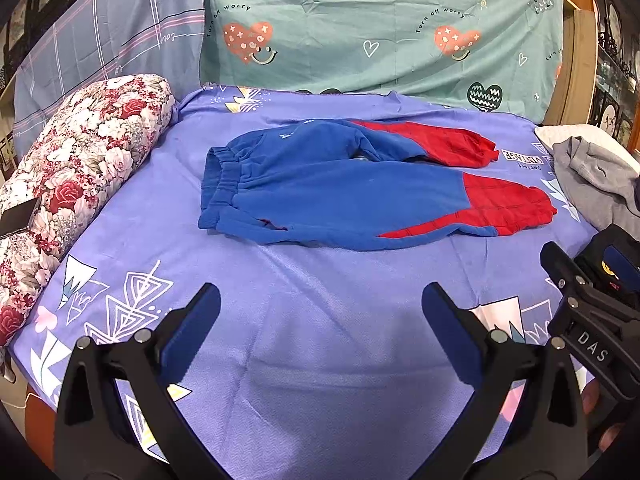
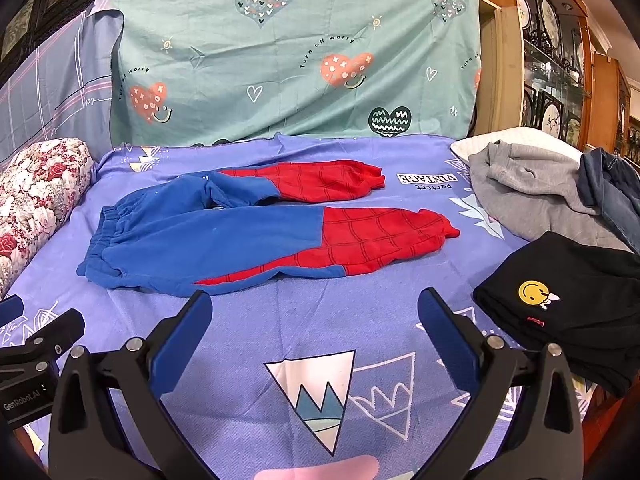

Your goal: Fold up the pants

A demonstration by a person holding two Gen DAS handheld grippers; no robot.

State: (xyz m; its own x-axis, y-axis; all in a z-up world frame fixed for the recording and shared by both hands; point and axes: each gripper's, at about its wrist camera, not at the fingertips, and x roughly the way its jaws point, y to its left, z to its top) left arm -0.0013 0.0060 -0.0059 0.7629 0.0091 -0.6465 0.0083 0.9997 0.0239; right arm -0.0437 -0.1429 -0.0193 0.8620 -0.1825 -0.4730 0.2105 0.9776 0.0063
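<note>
Left gripper (image 1: 320, 316) and right gripper (image 2: 316, 320) both hover with fingers spread, holding nothing. Only the right view shows the black garment (image 2: 568, 304) (smiley print). Beyond, blue-red pants (image 1: 344, 192) lie flat mid-bed, legs parted, waistband left.

One pair of blue-and-red pants (image 2: 256, 236), one floral bolster (image 2: 36, 200), three other garments: one grey (image 2: 520, 196), one dark blue (image 2: 612, 196), one black (image 2: 568, 312). Two grippers: left (image 1: 320, 320), right (image 2: 316, 324).
</note>
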